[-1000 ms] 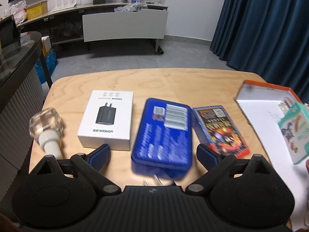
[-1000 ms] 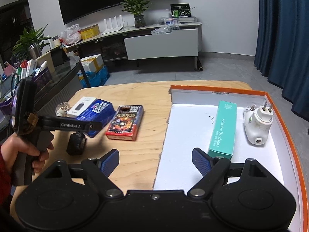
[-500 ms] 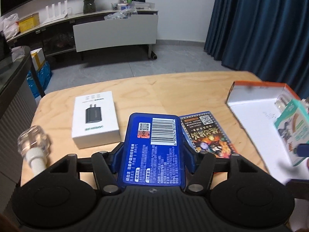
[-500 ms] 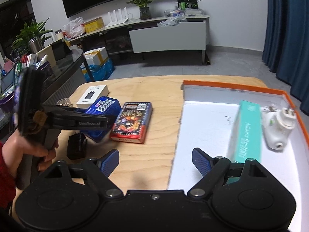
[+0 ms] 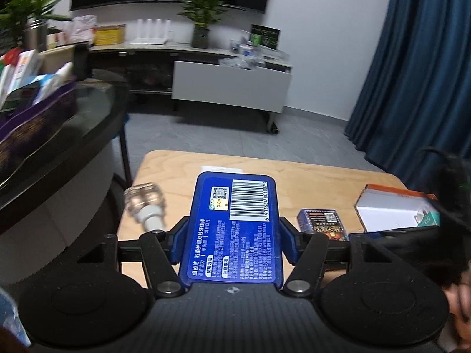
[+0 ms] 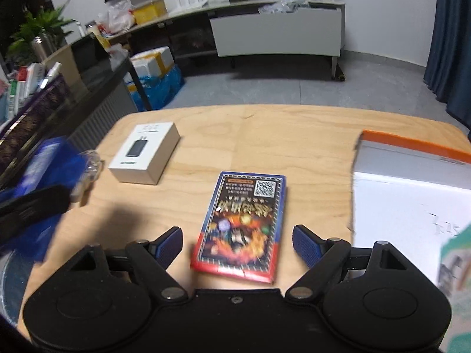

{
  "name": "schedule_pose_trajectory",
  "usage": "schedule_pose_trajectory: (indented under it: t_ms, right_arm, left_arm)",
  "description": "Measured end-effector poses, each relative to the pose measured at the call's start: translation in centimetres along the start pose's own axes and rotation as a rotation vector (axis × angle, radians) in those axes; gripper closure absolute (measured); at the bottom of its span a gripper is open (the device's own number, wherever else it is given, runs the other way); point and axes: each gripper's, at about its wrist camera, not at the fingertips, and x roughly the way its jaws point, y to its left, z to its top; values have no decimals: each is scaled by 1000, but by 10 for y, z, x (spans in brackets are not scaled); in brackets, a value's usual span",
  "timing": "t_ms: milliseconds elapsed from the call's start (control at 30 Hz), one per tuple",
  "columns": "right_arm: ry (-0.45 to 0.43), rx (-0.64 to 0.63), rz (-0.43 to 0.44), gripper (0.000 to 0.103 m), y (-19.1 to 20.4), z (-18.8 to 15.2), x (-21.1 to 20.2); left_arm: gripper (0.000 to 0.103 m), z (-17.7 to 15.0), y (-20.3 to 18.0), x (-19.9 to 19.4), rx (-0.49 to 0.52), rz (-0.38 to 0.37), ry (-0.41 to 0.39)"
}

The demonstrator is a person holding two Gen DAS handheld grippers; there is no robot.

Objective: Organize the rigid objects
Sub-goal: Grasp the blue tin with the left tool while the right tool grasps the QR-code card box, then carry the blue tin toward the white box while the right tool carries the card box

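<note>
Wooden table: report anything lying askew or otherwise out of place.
One thing stands out: a clear-headed bulb lies tipped on its side near the table's left edge. The white charger box and card pack lie flat, slightly angled. Nothing looks spilled or damaged.

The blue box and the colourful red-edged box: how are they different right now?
The blue box is clamped between the left gripper's pads, off the table; the colourful box lies flat on the wooden table, between the right gripper's open jaws, untouched. The blue box is one plain colour with white print and a barcode; the colourful box has a busy fiery picture. Both are flat, rectangular and carry a QR code.
</note>
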Motion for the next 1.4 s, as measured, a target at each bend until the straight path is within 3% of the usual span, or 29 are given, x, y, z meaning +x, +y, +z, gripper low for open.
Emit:
schedule_pose_trajectory:
  t_ms: [33,67,100,200,367,733,1400]
  right_arm:
    - [-4,-8,-22,8,2,2,3]
    - [-7,-14,-38,15,4,4,5]
    - [-19,-24,-52,28,5,5,5]
    - [-31,-50,-59,32,9,0,1]
    - [-52,-36,-36,33,7,-16,-26]
    - [-200,-15,-17,32,-6,-56,-137]
    - [-356,91,-177,32,-78,-155,-246]
  left_arm:
    - [41,-2,1,-2,-11,3,-1]
    - [41,-3,1,-2,-20,4,4]
    - [41,-7,4,-6,-29,7,5]
    - [41,-9,4,-9,-52,13,12]
    - [41,-13,2,-20,-66,25,4]
    - [41,-37,-25,-53,-60,-21,-9]
    - [41,-82,-119,-96,56,-180,-30]
